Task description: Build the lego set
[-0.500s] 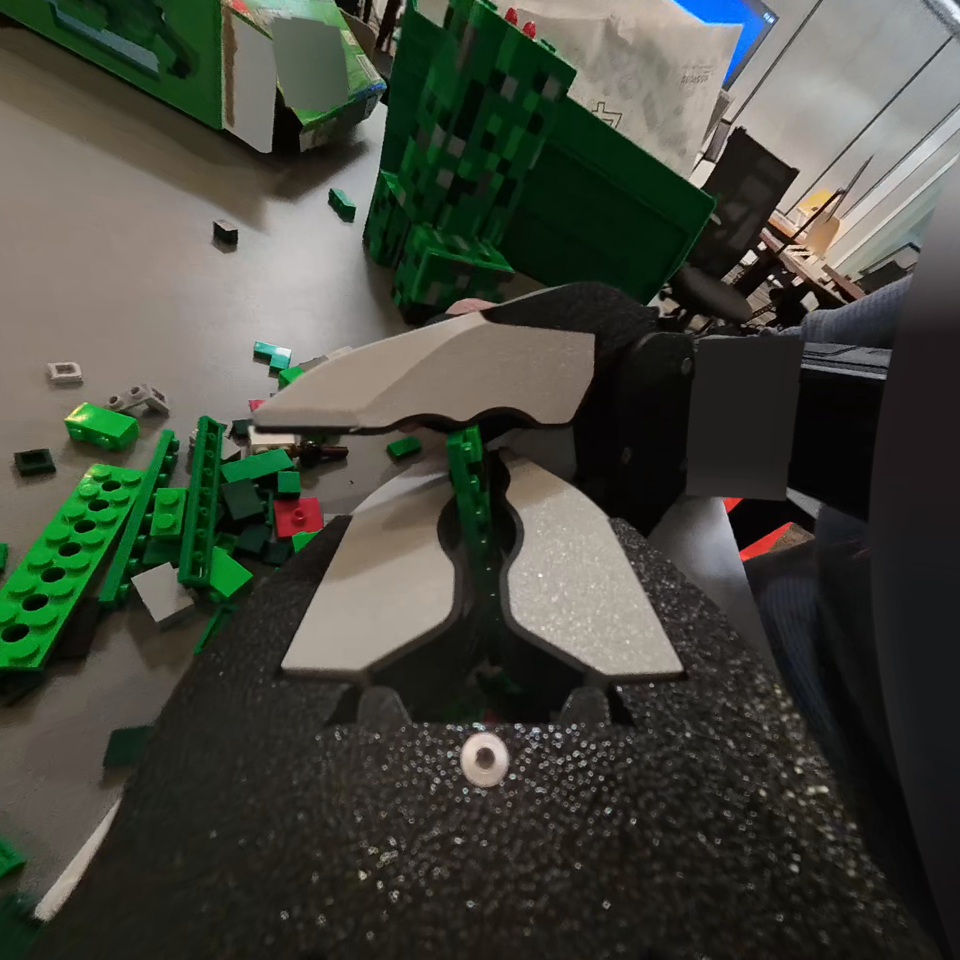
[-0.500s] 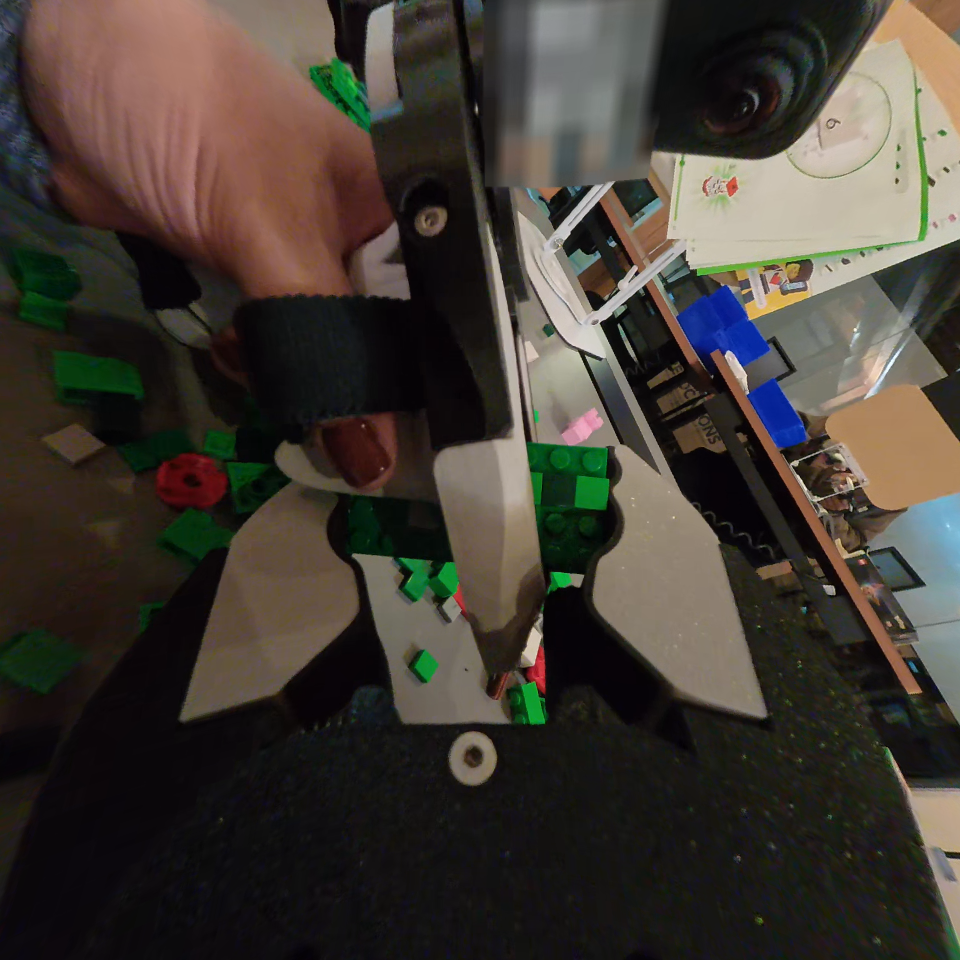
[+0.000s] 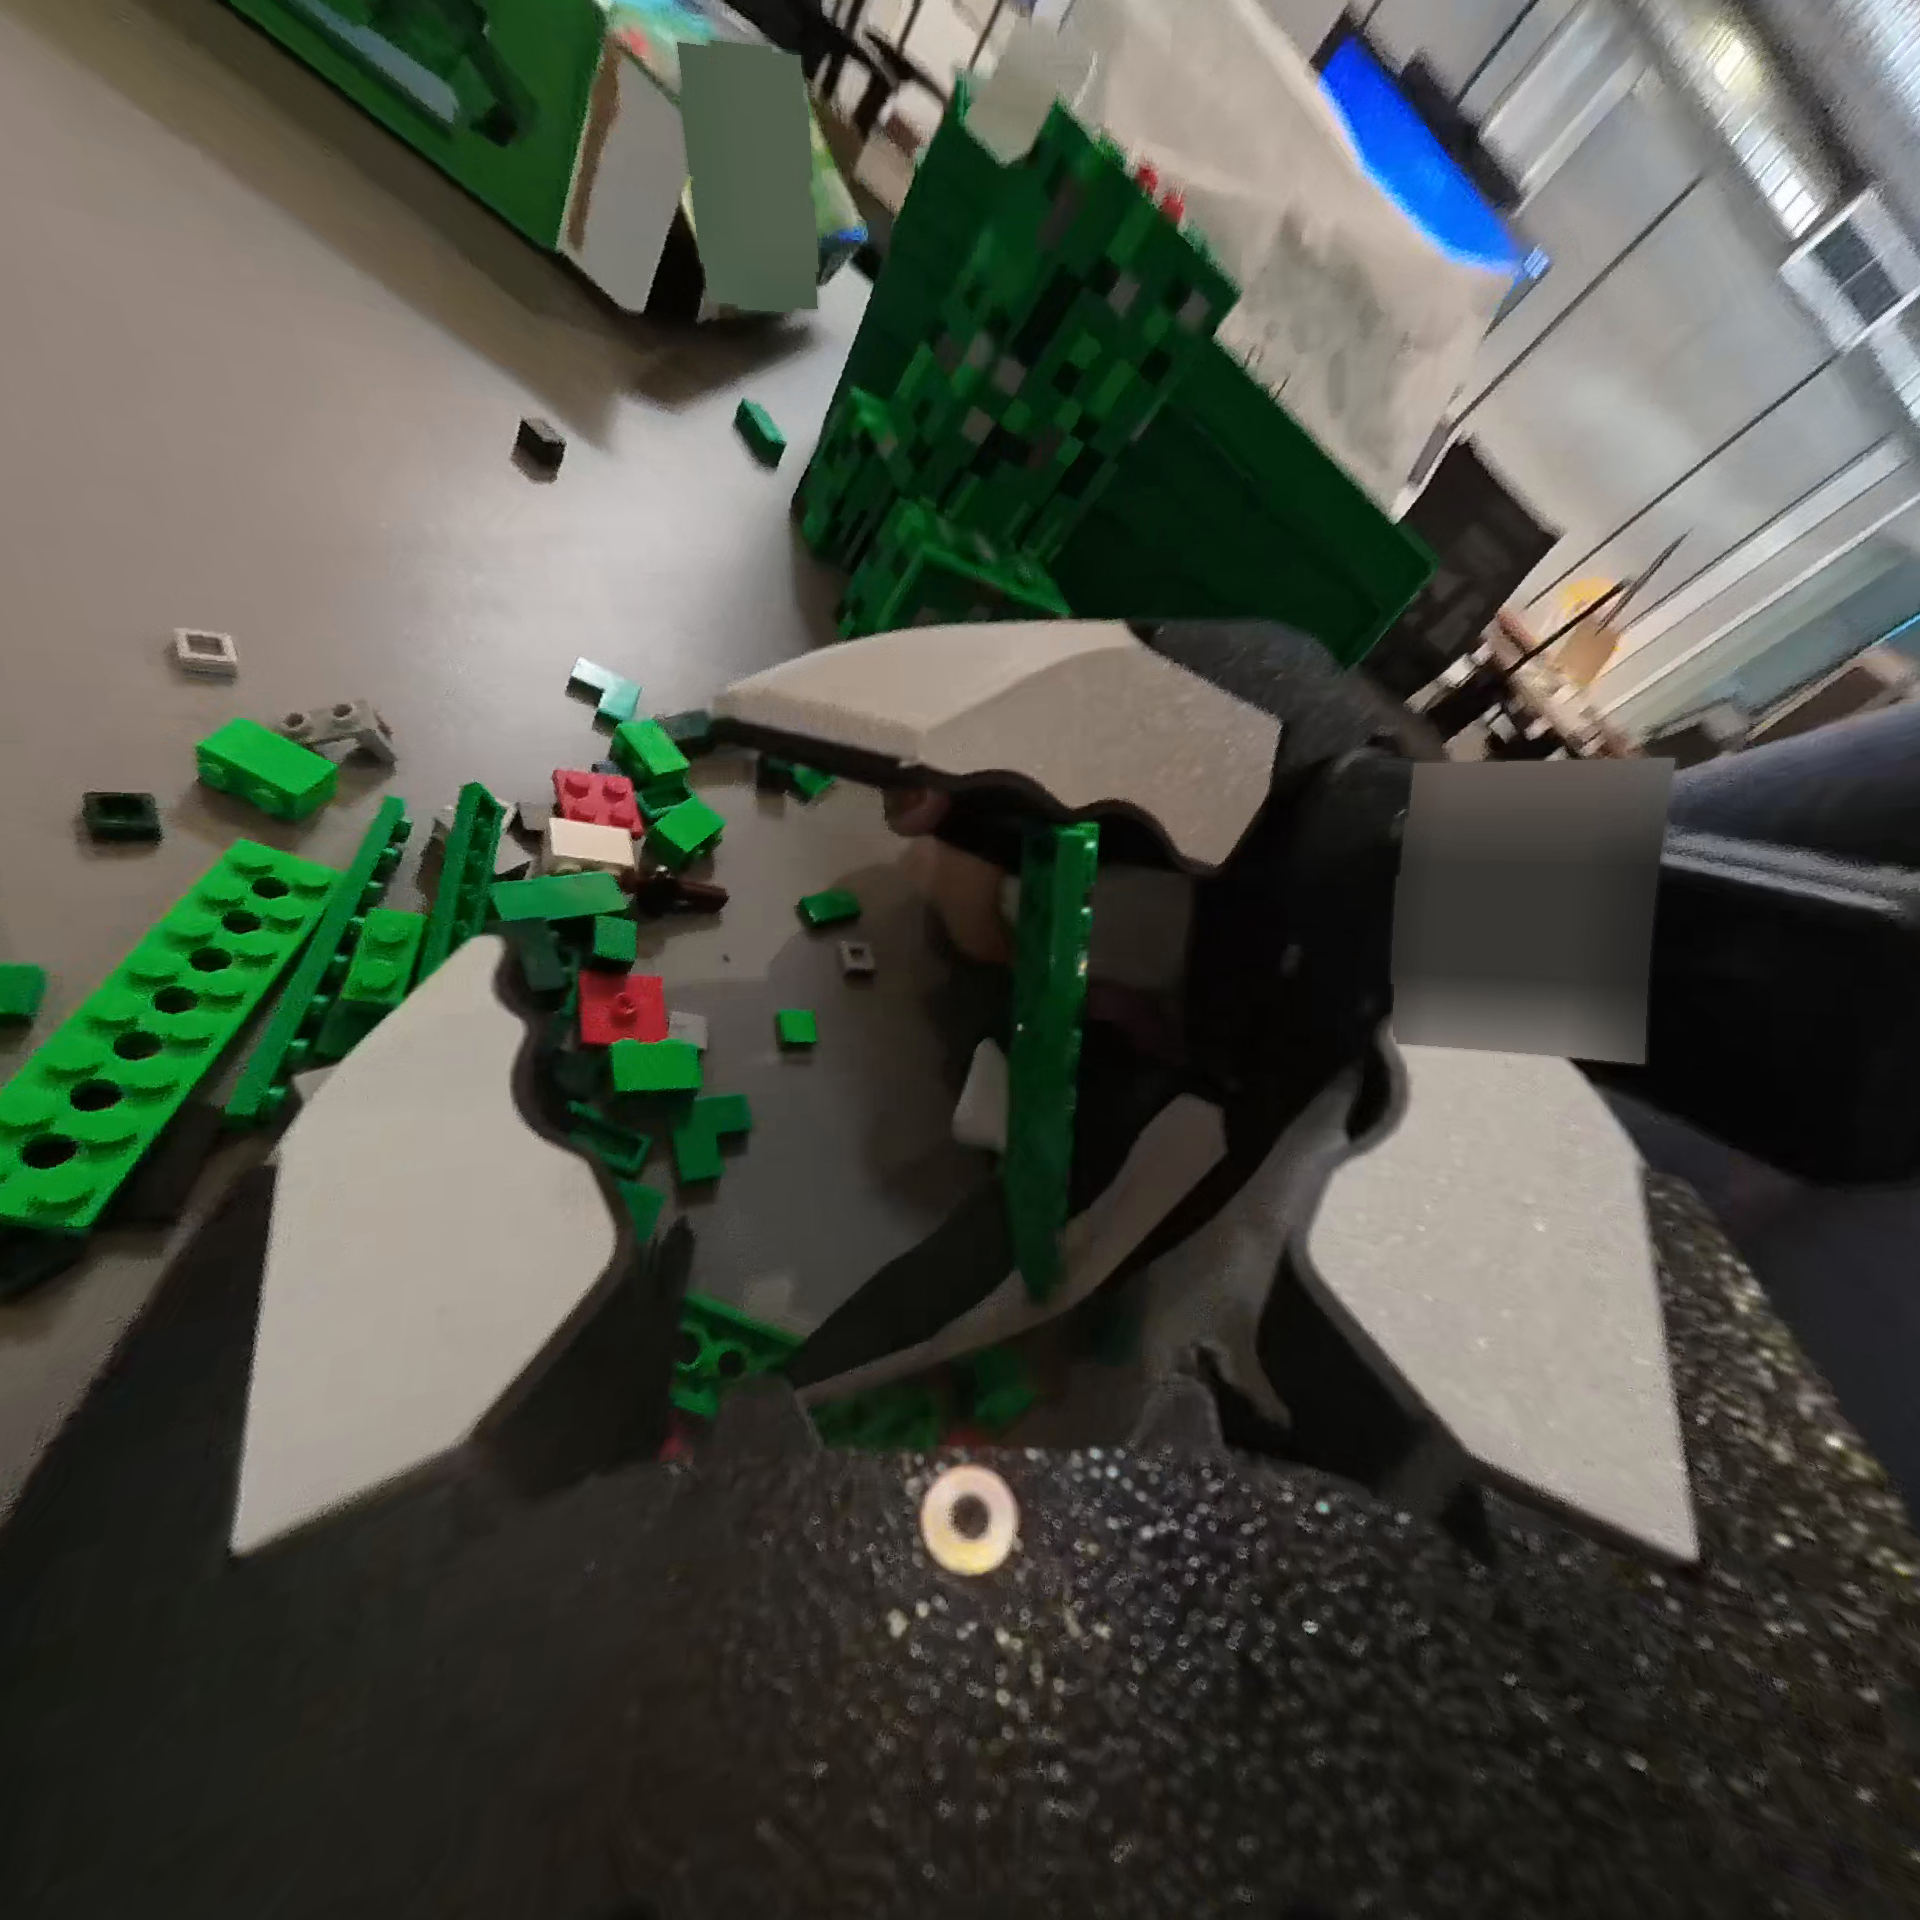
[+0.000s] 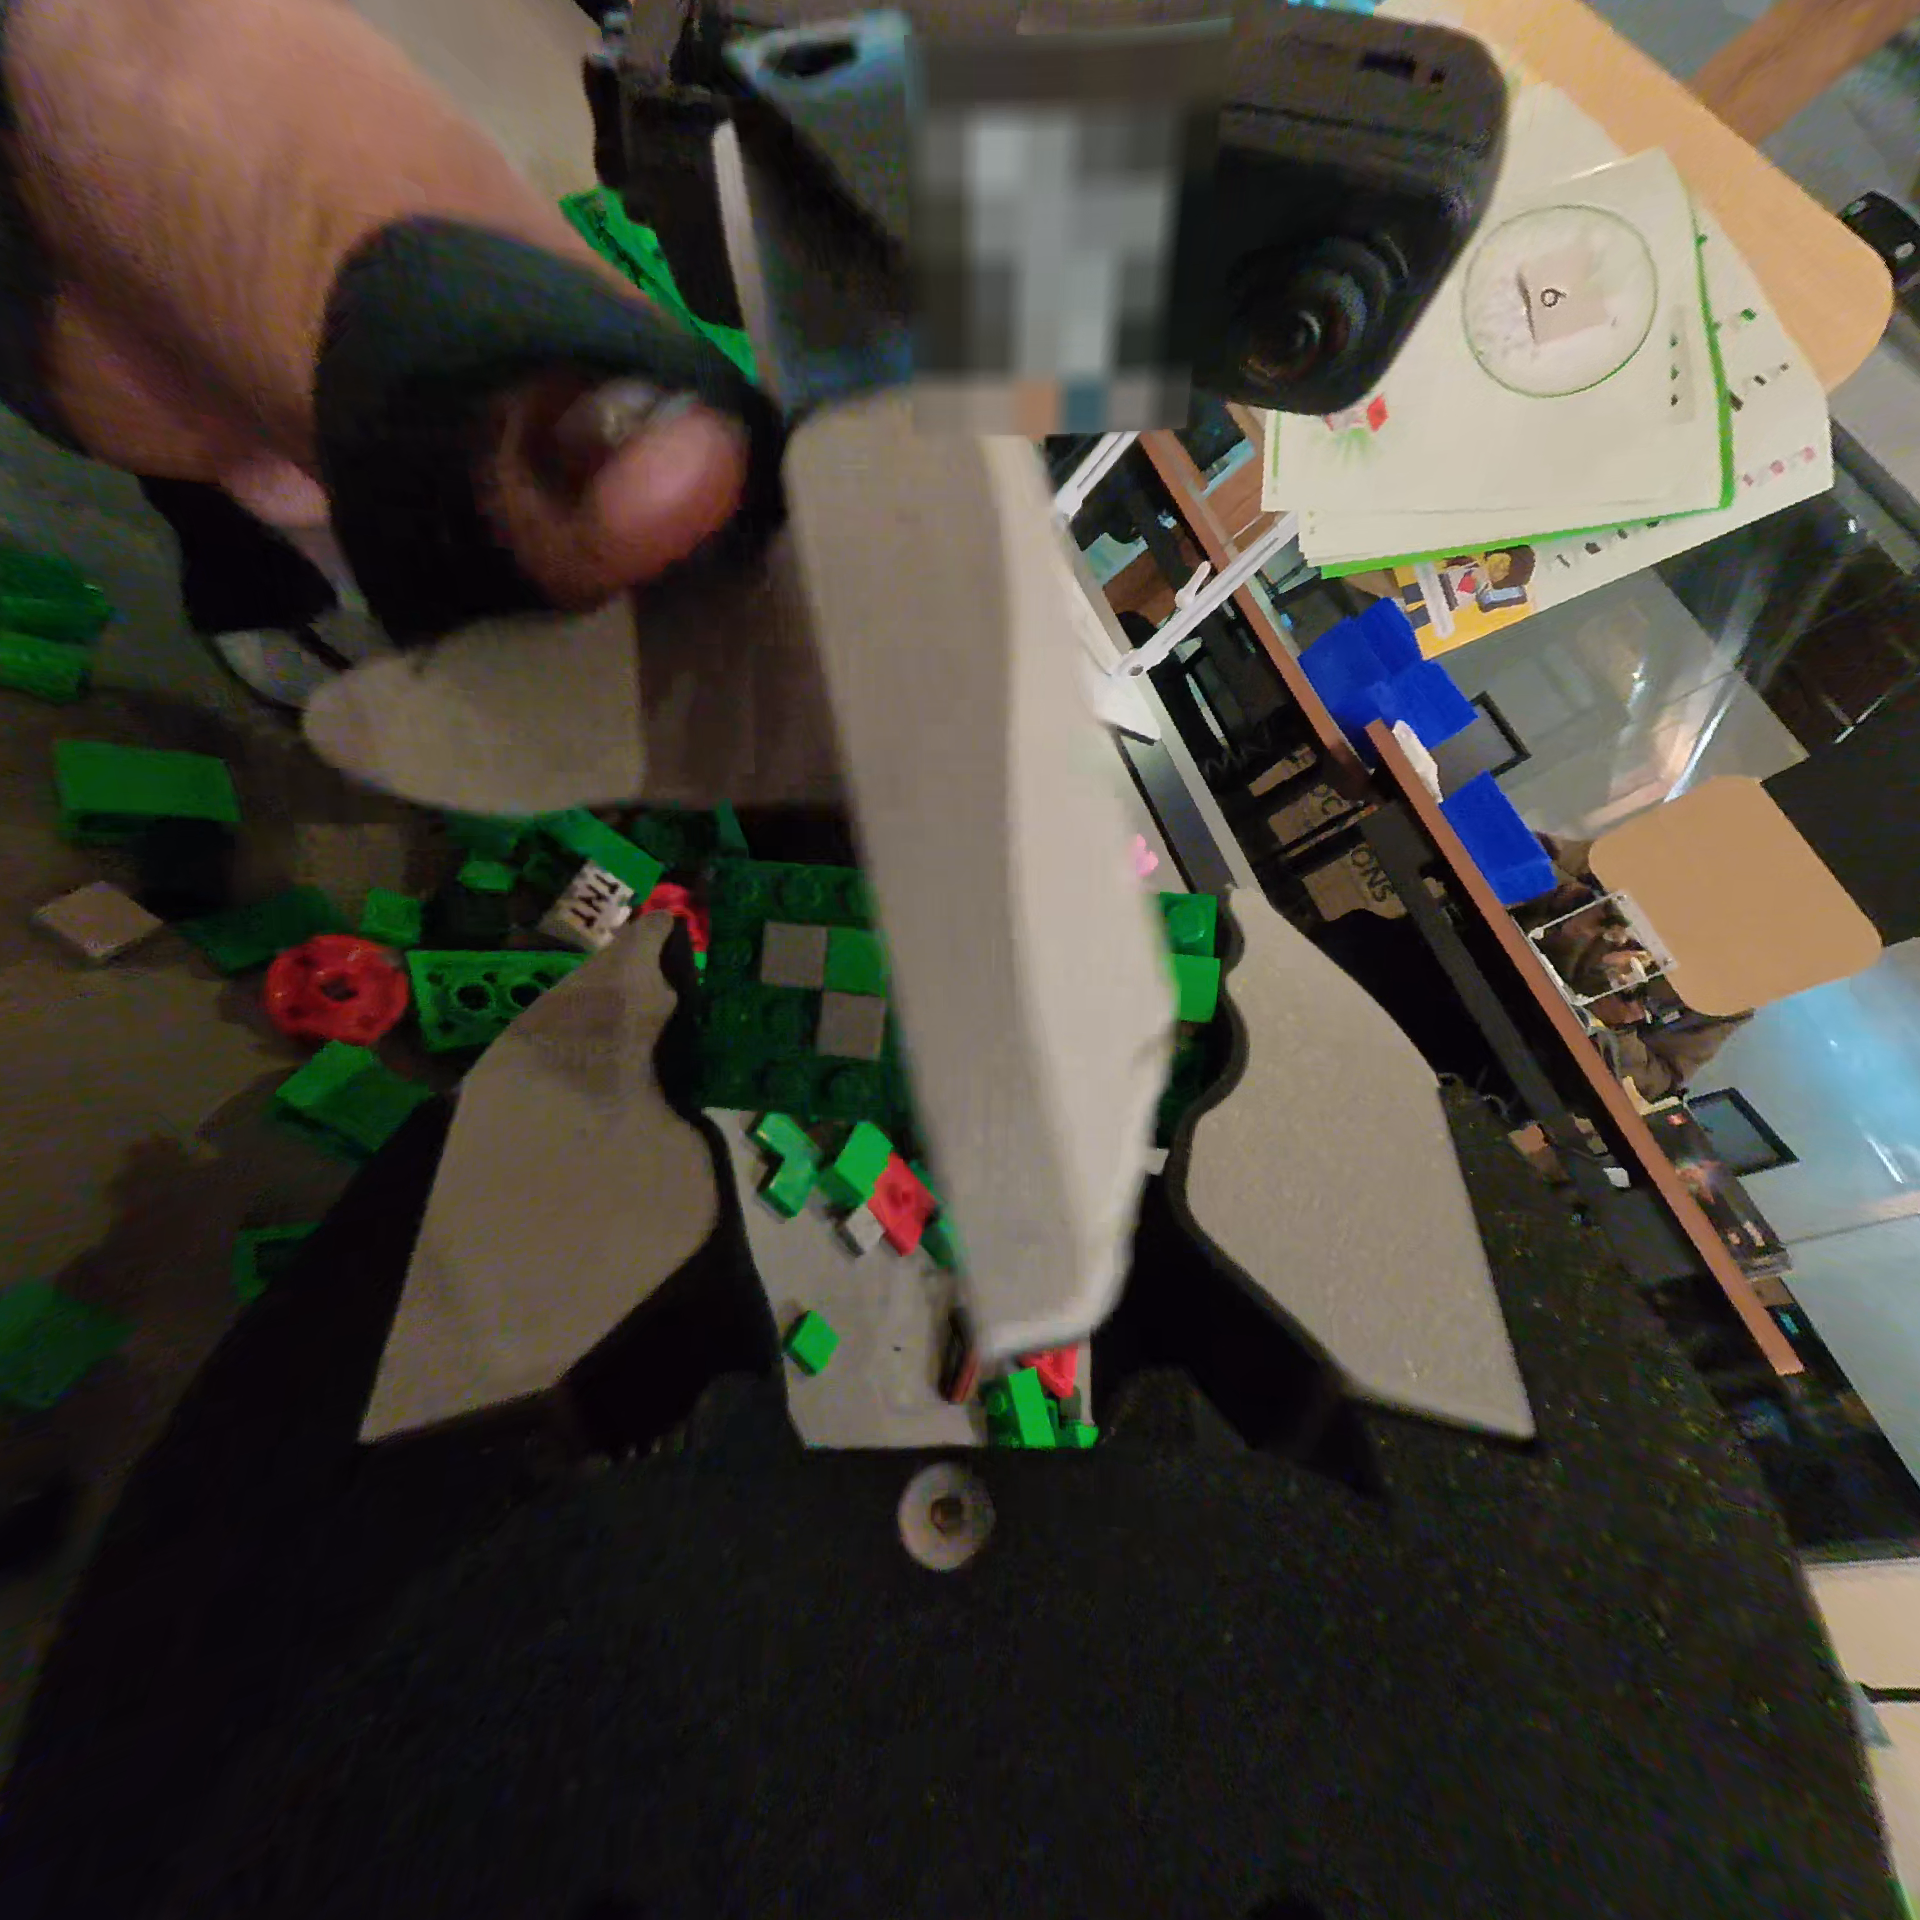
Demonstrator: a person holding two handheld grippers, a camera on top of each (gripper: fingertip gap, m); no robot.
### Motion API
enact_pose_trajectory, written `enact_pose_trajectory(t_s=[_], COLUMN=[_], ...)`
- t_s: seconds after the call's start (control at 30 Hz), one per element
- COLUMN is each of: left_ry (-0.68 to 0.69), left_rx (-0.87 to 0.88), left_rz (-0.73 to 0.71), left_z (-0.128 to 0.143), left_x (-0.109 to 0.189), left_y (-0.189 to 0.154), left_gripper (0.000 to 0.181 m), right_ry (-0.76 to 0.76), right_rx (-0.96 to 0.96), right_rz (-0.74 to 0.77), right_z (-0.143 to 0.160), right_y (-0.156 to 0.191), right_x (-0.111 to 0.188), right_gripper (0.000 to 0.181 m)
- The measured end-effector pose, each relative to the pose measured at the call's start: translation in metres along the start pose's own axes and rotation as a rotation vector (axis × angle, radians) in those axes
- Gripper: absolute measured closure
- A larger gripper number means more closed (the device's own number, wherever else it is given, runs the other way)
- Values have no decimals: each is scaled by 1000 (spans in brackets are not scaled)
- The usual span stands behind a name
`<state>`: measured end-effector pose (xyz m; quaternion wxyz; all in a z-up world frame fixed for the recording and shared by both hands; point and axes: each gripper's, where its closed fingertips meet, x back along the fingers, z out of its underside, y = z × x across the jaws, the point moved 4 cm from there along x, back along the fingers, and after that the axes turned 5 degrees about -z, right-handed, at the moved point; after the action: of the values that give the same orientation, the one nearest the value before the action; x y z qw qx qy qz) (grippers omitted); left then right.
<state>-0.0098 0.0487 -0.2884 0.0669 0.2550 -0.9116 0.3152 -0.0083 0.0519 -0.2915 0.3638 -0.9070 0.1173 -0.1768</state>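
– What is the biggest thing here?
– The grey tabletop [image 3: 312, 468]. A tall green lego figure [image 3: 1018, 343] stands on it, far back, next to a green box [image 3: 468, 104].

– And the tongs?
– The left tongs [image 3: 935, 1039] are spread wide, with nothing in them. A hand [image 4: 208, 260] holds them. The right tongs [image 4: 945, 925] are squeezing a dark green plate [image 4: 790, 1039], one finger on each side of it. The plate is up off the tabletop. It has two grey squares on top.

– Where is the plate next to the left tongs?
– Right in the gap between their fingers, but not touching them.

– What lies below?
– A long bright green plate with holes [image 3: 135, 1039] on the left. Then a heap of small green bricks, a red round piece [image 4: 335, 987] and a little red brick [image 3: 620, 1008].
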Motion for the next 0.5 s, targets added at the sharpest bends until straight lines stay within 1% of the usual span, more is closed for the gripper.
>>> enact_pose_trajectory(t_s=[0.07,0.13,0.2,0.23,0.3,0.33,0.37,0.43,0.5], left_ry=[-34,-24,-18,-31,-53,-58,-64,-62,-50], left_rx=[48,58,48,45,40,46,57,60,67], left_rz=[27,19,-12,-3,34,39,25,60,81], left_z=[-4,-3,-2,-3,-6,-7,-8,-7,-6], left_x=[1,2,3,4,8,10,11,13,13], left_y=[-1,1,5,4,0,1,3,2,1], left_gripper=[36,39,56,69,102,114,118,131,136], right_ry=[-6,-17,-23,-24,-24,-24,-23,-21,-21], right_rx=[-6,-5,1,3,6,5,5,4,3], right_rz=[4,12,17,18,19,20,21,22,12], right_z=[0,-2,-3,-3,-3,-3,-3,-2,-2], right_y=[-1,-2,-2,-2,-2,-2,-2,-2,-1], right_x=[1,2,2,2,2,3,3,3,2], right_gripper=[89,89,89,89,89,89,89,88,89])
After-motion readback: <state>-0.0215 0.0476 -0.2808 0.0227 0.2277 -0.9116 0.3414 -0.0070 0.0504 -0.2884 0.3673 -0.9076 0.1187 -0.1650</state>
